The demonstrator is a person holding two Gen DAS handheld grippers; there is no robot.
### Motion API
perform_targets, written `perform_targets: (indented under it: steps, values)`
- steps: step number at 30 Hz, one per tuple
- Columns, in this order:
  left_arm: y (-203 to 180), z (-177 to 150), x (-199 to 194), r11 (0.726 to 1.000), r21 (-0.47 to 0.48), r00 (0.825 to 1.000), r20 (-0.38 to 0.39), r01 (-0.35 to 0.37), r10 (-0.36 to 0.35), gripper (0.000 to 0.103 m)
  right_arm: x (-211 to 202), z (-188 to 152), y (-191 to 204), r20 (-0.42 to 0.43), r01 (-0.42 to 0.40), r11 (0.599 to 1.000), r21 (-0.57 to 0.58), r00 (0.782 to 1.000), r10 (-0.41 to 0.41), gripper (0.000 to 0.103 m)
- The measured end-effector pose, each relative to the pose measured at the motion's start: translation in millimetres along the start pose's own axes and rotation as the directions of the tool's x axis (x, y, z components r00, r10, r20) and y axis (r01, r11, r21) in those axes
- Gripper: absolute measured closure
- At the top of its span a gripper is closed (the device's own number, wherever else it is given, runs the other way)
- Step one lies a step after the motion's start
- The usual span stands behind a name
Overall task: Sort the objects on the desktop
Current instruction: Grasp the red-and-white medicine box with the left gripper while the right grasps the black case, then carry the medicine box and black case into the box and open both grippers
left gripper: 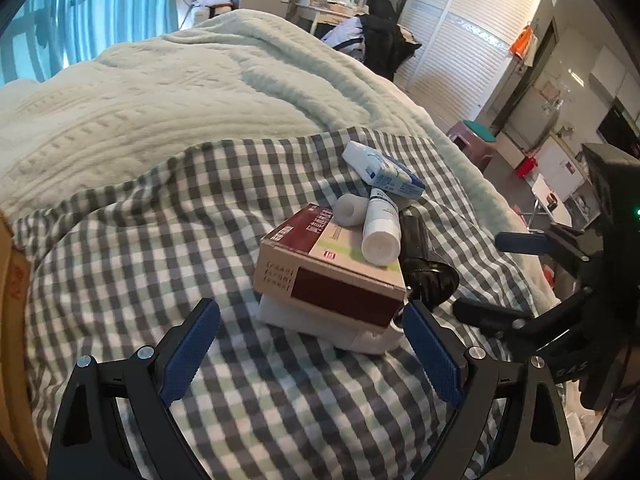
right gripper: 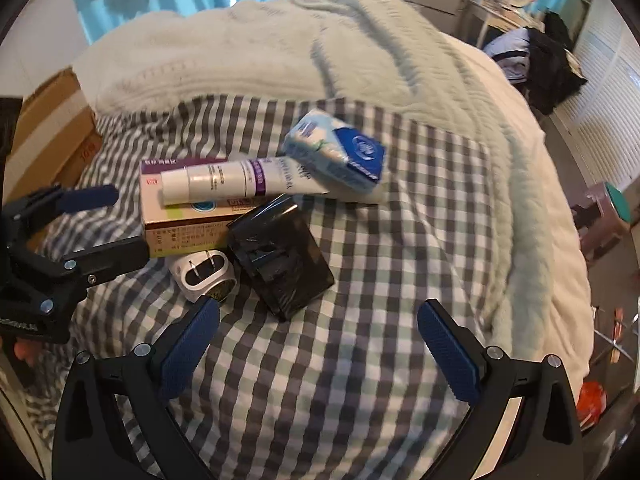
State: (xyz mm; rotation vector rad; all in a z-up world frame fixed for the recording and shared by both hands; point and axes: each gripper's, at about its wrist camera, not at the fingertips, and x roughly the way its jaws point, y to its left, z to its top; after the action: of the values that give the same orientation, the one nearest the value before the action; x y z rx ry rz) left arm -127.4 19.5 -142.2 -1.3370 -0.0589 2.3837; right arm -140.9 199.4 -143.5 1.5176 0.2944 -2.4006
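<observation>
A small heap lies on the checked cloth (left gripper: pixel 200 240). A maroon and tan box (left gripper: pixel 332 264) rests on a white block (left gripper: pixel 320 324). A white tube (left gripper: pixel 382 232) and a pale roll (left gripper: pixel 350 210) lie on the box, with a blue-white pack (left gripper: pixel 384 168) behind and a black case (left gripper: pixel 424 264) to the right. My left gripper (left gripper: pixel 310 312) is open just short of the box. From the right wrist I see the box (right gripper: pixel 188 220), tube (right gripper: pixel 240 180), pack (right gripper: pixel 340 152), black case (right gripper: pixel 280 256) and a white plug charger (right gripper: pixel 204 276). My right gripper (right gripper: pixel 320 308) is open, empty, near the case.
A pale green blanket (left gripper: pixel 180 92) covers the bed beyond the cloth. A cardboard box (right gripper: pixel 52 136) stands at the left edge. The other gripper (right gripper: pixel 132 222) reaches in from the left, open. A stool (right gripper: pixel 608 216) and the floor lie off the bed's right side.
</observation>
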Motion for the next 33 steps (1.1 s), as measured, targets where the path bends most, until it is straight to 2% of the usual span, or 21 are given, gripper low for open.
perform_targets:
  steps: [3, 6, 9, 12, 13, 14, 15, 18, 21, 23, 25, 33]
  values:
    - [0, 4, 8, 1.0, 0.013, 1.0, 0.004, -0.004, 0.004, 0.007, 10, 4, 3, -0.003, 0.004, 1.0, -0.031, 1.0, -0.004, 0.003]
    - [1, 7, 17, 1.0, 0.009, 1.0, -0.003, 0.022, -0.022, 0.007, 17, 9, 2, -0.006, 0.023, 0.999, -0.046, 1.0, -0.023, 0.004]
    - [1, 15, 27, 0.998, 0.012, 0.998, -0.011, 0.054, -0.054, 0.007, 25, 17, -3, -0.015, -0.005, 1.0, -0.029, 1.0, 0.004, 0.013]
    - [2, 22, 39, 0.995, 0.018, 0.995, -0.033, 0.098, -0.097, 0.007, 33, 22, -6, -0.038, -0.06, 0.998, -0.006, 0.997, 0.06, 0.026]
    - [2, 24, 41, 0.993, 0.022, 0.993, -0.033, 0.115, -0.114, 0.007, 35, 22, -8, -0.046, -0.079, 0.997, 0.002, 0.996, 0.079, 0.035]
    - [2, 25, 43, 0.991, 0.025, 0.991, -0.037, 0.129, -0.128, 0.016, 37, 22, -9, -0.053, -0.097, 0.995, 0.011, 0.994, 0.098, 0.049]
    - [2, 26, 44, 0.99, 0.027, 0.99, -0.048, 0.137, -0.135, 0.021, 39, 21, -9, -0.066, -0.113, 0.993, 0.02, 0.991, 0.114, 0.056]
    - [1, 25, 41, 0.99, 0.032, 0.989, -0.053, 0.14, -0.138, 0.022, 35, 17, -7, -0.067, -0.107, 0.994, -0.005, 0.992, 0.107, 0.062]
    - [-1, 22, 32, 0.991, 0.051, 0.992, -0.049, 0.121, -0.119, 0.022, 28, 11, -13, -0.065, -0.098, 0.995, 0.021, 0.993, 0.099, 0.075]
    - [-1, 21, 24, 0.992, 0.041, 0.992, -0.054, 0.117, -0.115, 0.022, 25, 10, -17, -0.069, -0.093, 0.995, 0.04, 0.993, 0.095, 0.088]
    - [-2, 19, 13, 0.994, 0.038, 0.993, -0.057, 0.106, -0.104, 0.022, 19, 8, -19, -0.069, -0.093, 0.994, 0.055, 0.993, 0.096, 0.093]
    - [9, 6, -34, 0.997, 0.034, 0.997, -0.044, 0.069, -0.068, 0.022, -5, 0, -9, -0.06, -0.093, 0.993, 0.074, 0.993, 0.097, 0.095]
